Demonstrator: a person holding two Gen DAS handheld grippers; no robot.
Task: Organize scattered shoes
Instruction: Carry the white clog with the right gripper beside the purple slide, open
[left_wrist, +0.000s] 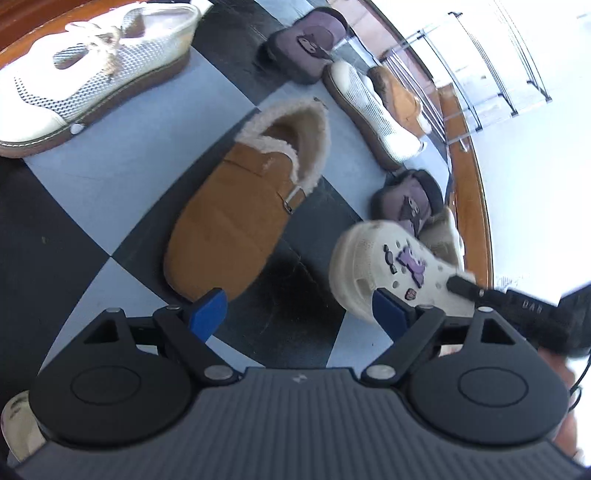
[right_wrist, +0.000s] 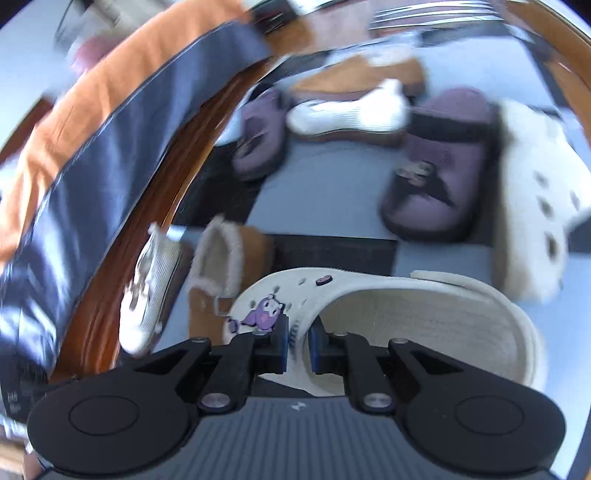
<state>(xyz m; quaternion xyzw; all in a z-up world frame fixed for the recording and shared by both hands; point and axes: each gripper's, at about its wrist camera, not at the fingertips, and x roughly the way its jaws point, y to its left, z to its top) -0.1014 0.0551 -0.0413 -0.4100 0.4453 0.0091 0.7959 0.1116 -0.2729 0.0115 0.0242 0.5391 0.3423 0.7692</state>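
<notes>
While right gripper (right_wrist: 297, 341) jaws pinch cream clog (right_wrist: 369, 306), left gripper (left_wrist: 299, 310) spread; two purple slippers (right_wrist: 436, 166).

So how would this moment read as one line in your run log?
right hand-held gripper: shut on cream clog, lifted | left hand-held gripper: open, empty | tan fleece-lined slipper: on floor

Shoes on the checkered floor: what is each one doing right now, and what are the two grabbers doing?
Cream clog with purple charm: pinched at its rim by the right hand-held gripper.
Left hand-held gripper: open, empty.
Tan fleece-lined slipper: upright on the floor.
White mesh lace-up shoe: upright, laces tied.
Purple cartoon-face slipper: flat on the floor.
</notes>
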